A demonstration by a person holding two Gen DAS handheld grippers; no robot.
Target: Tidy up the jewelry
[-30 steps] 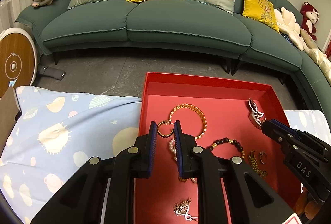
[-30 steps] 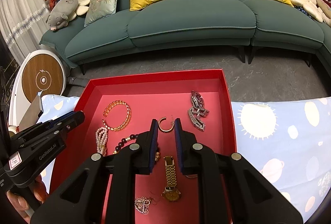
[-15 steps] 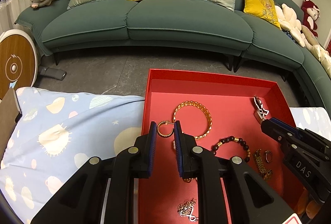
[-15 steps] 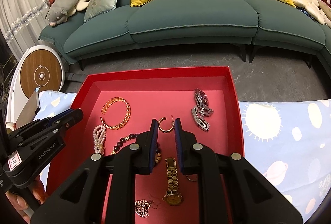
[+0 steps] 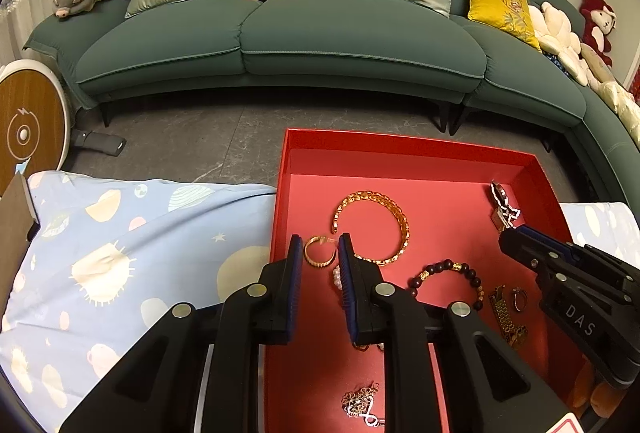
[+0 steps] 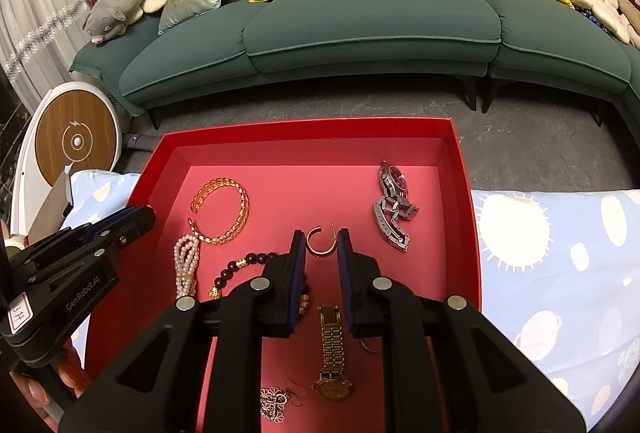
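A red tray [image 5: 400,149] [image 6: 304,127] holds the jewelry. My left gripper [image 5: 320,247] is shut on a gold hoop earring [image 5: 320,253], held between its tips above the tray's left side. My right gripper [image 6: 321,243] is shut on a second gold hoop earring [image 6: 320,243] over the tray's middle. In the tray lie a gold bangle [image 5: 376,229] [image 6: 224,213], a pearl strand [image 6: 186,265], a dark bead bracelet [image 5: 448,277] [image 6: 240,265], a silver watch [image 6: 394,209], a gold watch [image 6: 332,349], a ring [image 5: 518,299] and a flower brooch [image 5: 360,403] [image 6: 274,403].
The tray sits on a light blue patterned cloth [image 5: 120,257] [image 6: 560,253]. Beyond the table are grey floor and a green sofa [image 5: 320,41] with cushions. A round wooden-faced device [image 5: 24,129] stands at the left. A brown board [image 5: 14,225] lies at the cloth's left edge.
Both views have risen and pulled back slightly from the tray. Each gripper keeps its earring between its tips. The jewelry in the tray has not moved.
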